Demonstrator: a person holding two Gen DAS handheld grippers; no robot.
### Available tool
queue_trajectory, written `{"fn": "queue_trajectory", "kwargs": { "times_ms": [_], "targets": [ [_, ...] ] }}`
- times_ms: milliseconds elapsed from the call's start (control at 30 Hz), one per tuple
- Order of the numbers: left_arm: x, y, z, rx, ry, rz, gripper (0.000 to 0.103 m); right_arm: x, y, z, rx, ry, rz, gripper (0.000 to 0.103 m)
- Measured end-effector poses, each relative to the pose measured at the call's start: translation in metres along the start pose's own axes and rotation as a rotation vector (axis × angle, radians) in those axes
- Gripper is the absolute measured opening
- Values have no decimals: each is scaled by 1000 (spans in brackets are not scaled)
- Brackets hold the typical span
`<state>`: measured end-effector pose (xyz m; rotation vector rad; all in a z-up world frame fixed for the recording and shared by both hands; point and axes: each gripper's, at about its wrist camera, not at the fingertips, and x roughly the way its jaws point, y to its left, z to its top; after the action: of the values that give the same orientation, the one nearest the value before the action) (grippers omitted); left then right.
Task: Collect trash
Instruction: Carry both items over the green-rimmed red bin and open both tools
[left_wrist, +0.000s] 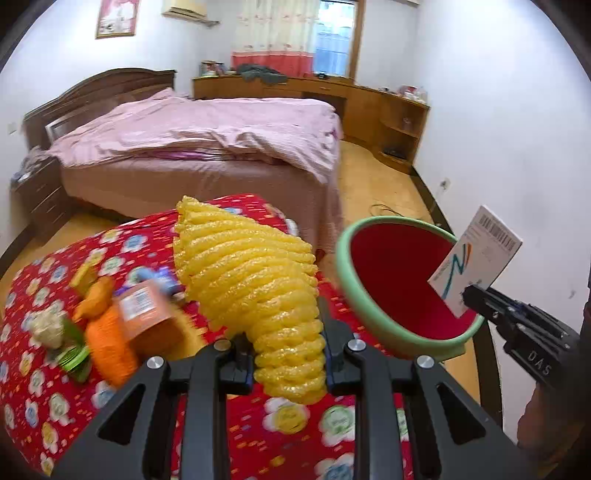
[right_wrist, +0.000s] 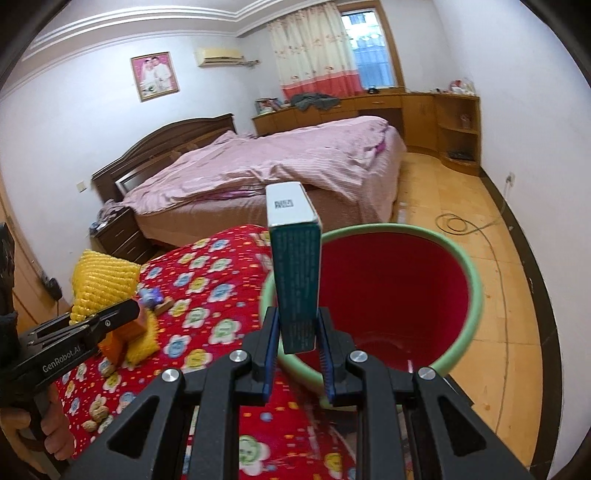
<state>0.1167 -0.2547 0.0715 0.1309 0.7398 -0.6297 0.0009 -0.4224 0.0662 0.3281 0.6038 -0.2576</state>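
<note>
Both wrist views look forward and down along their own fingers, close over the near edge of the red flowered cover (left_wrist: 140, 243) (right_wrist: 207, 273). Left view sits left, facing the bed (left_wrist: 207, 133); right view sits right, directly over the green-rimmed bin (right_wrist: 474, 291) (left_wrist: 341, 266). Shared: cover, bin, bed (right_wrist: 280, 162), window wall; each sees the other gripper.

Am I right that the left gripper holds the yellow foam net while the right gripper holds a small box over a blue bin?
Not quite: the bin is green-rimmed and red inside, as the right wrist view shows. The left gripper does hold the yellow foam net, and the right gripper the small box.
</note>
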Motion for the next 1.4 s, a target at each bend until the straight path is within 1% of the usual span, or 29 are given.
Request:
{"fn": "queue_trajectory", "kwargs": {
  "times_ms": [100, 367, 600, 633, 700, 767, 833, 900, 1267, 1400],
  "targets": [
    [15, -18, 6, 23, 11, -35, 26, 2, -16, 1, 25, 6, -22, 22],
    [49, -56, 12, 61, 51, -98, 26, 15, -49, 1, 81, 27, -62, 22],
    [75, -76, 14, 75, 88, -149, 26, 29, -70, -3, 115, 58, -82, 23],
    [76, -79, 14, 78, 88, -155, 28, 30, -72, -4, 118, 61, -85, 23],
    [78, -83, 14, 88, 86, -156, 39, 31, -75, -5, 117, 62, -91, 24],
    [78, -87, 13, 98, 83, -154, 45, 31, -78, -5, 116, 56, -96, 24],
    [79, -92, 14, 105, 80, -156, 48, 29, -80, -6, 124, 48, -93, 24],
    [79, -94, 13, 106, 77, -153, 53, 29, -82, -6, 131, 45, -89, 24],
    [74, -101, 16, 125, 45, -159, 69, 18, -88, -9, 159, 23, -85, 25],
    [74, -103, 16, 124, 47, -167, 70, 15, -89, -10, 168, 20, -86, 27]
  ]
}}
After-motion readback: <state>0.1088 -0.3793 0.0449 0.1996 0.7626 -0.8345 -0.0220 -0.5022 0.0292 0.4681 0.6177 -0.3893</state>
